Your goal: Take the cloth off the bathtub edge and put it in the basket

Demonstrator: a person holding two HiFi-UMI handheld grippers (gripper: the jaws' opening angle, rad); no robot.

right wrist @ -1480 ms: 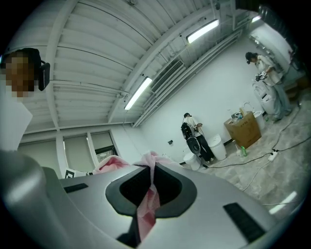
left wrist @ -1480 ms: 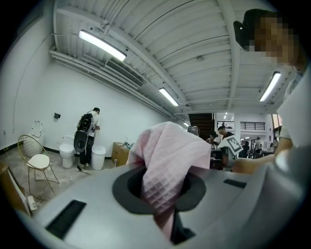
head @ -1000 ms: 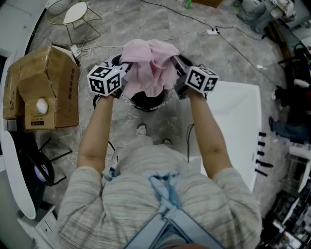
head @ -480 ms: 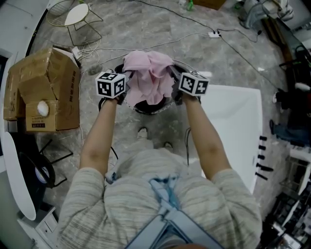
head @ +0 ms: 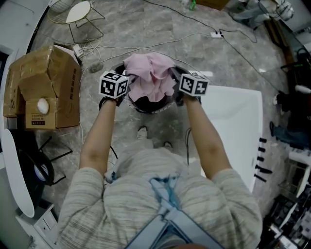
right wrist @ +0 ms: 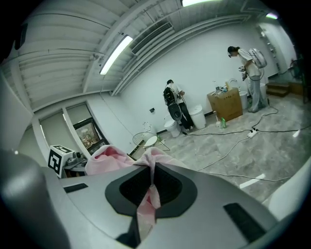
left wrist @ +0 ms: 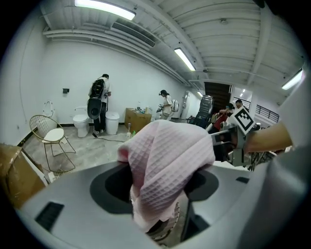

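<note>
Pink cloth (head: 150,75) hangs directly over the basket (head: 146,110). The right gripper (head: 174,79) is clamped on it; the left gripper (head: 128,82) has just been opening (cloth draped between).

1. The grey marbled floor (head: 146,26) carries everything here.
2. A round basket (head: 156,109) stands on it, below and between the left gripper (head: 126,81) and the right gripper (head: 175,78).
3. A cardboard box (head: 43,87) sits left of the left gripper, with a wire chair (head: 77,14) beyond it.
4. A power strip (head: 216,33) lies beyond the right gripper, and a white bathtub (head: 233,121) stands to its right.
</note>
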